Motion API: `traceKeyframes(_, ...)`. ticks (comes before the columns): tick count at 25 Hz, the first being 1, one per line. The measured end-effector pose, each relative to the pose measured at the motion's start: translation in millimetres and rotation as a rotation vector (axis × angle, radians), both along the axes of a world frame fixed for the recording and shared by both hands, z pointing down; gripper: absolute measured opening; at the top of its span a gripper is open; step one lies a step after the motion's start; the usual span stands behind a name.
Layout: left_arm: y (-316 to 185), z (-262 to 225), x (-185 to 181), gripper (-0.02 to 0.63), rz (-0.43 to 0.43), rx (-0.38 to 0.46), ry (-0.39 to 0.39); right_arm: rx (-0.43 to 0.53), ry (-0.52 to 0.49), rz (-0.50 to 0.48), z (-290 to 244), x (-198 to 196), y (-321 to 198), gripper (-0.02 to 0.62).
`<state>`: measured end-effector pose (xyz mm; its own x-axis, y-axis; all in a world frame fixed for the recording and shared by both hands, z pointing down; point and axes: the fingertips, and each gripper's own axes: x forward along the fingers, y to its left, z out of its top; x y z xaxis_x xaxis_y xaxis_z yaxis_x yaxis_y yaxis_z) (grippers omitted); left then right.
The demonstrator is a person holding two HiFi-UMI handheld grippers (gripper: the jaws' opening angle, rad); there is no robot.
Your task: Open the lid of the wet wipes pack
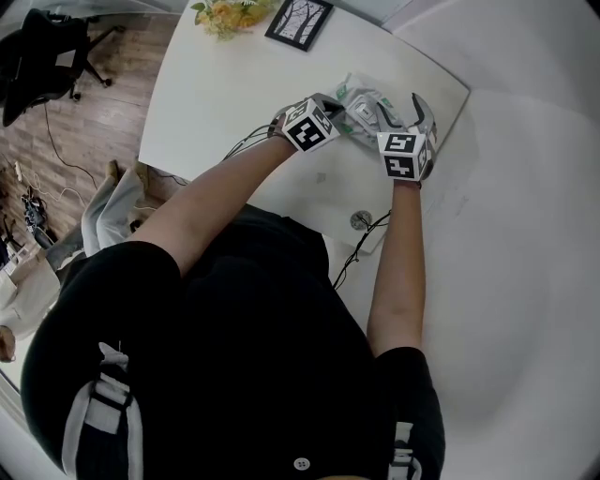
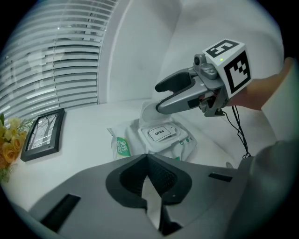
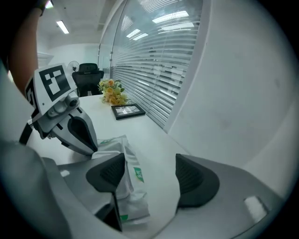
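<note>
The wet wipes pack [image 1: 362,105] lies near the far edge of the white table [image 1: 216,84]. In the left gripper view the pack [image 2: 161,140] shows a flap labelled OPEN [image 2: 160,133]. Behind it a white lid [image 2: 148,112] stands raised. My right gripper [image 2: 160,98] is open, and its lower finger touches that lid. My left gripper [image 2: 148,161] is shut just short of the pack. In the right gripper view the pack [image 3: 126,182] runs under the left pad of my open right gripper [image 3: 149,175]. My left gripper [image 3: 88,144] has its tips at the pack's far end.
A framed picture [image 1: 298,21] and yellow flowers [image 1: 225,14] stand at the table's back edge. A round cable grommet [image 1: 361,220] sits near the front edge. An office chair [image 1: 42,47] stands on the wooden floor to the left. Window blinds [image 2: 56,60] and a white wall close the far side.
</note>
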<state>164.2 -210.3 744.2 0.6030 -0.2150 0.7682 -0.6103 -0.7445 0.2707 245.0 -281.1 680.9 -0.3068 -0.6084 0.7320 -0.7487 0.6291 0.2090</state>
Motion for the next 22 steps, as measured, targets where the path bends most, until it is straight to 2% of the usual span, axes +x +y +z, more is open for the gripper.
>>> traceKeyframes(6,0,-1,0,0.000,-0.009,0.017,-0.010,-0.031,0.046,0.043,19,17,-11,0.342)
traceKeyframes(14,1,-1,0,0.000,-0.028,0.033,-0.021,-0.060,0.074,0.047,33,30,-7,0.342)
traceKeyframes(18,2,-10,-5,0.000,-0.069,0.016,0.010,-0.054,0.058,0.048,24,36,-2,0.342)
traceKeyframes(22,5,-33,-15,0.000,-0.071,0.054,0.040,-0.021,0.006,0.078,-1,32,5,0.342)
